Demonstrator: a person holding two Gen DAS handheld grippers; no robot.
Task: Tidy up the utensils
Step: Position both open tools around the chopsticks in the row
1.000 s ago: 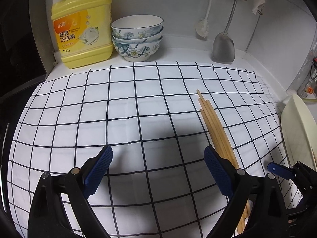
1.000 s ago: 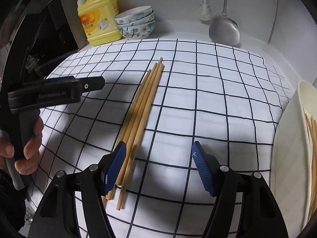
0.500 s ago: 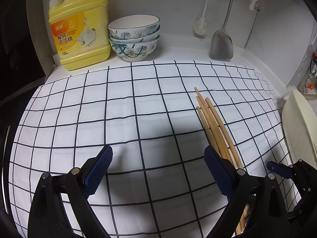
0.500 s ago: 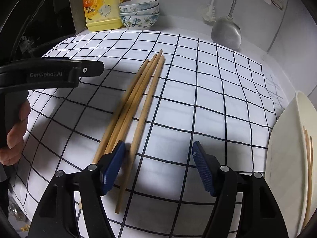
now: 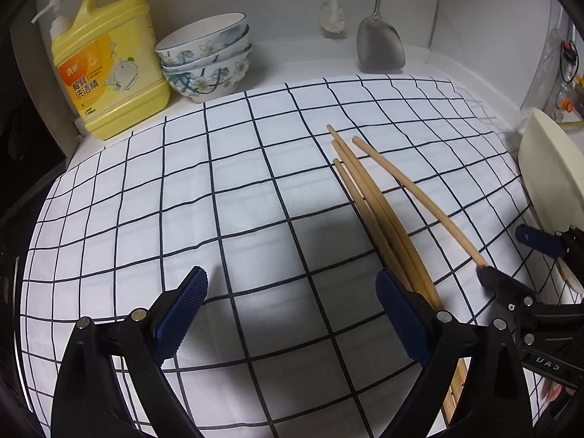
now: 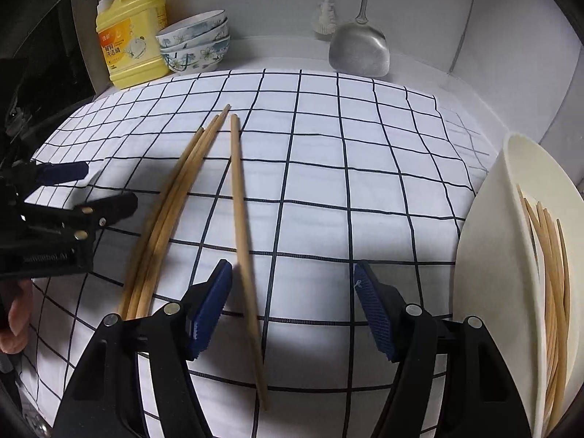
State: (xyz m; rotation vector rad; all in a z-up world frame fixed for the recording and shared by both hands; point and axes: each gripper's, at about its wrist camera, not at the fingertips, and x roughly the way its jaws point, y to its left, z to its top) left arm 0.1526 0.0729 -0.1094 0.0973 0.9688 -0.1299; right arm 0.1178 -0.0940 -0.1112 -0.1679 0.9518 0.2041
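Three wooden chopsticks (image 6: 171,211) lie bundled on the checked cloth (image 6: 328,182). A fourth chopstick (image 6: 242,211) lies apart to their right, running between the open jaws of my right gripper (image 6: 292,310), close to the left pad and not pressed. In the left wrist view the bundle (image 5: 379,219) passes by the right pad of my left gripper (image 5: 292,310), which is open and empty. There the single chopstick (image 5: 419,197) ends at the right gripper (image 5: 502,253). The left gripper (image 6: 106,186) shows at the left of the right wrist view.
A cream tray (image 6: 485,219) with several chopsticks (image 6: 551,266) stands at the right edge. At the back wall are a yellow detergent bottle (image 5: 106,69), stacked bowls (image 5: 208,58), a metal spatula (image 5: 379,47) and a brush (image 5: 332,14). A hand (image 6: 14,310) holds the left gripper.
One chopstick has split from the bundle and swung to the right. My right gripper has shifted so this chopstick now lies between its jaws. The left wrist view has rolled.
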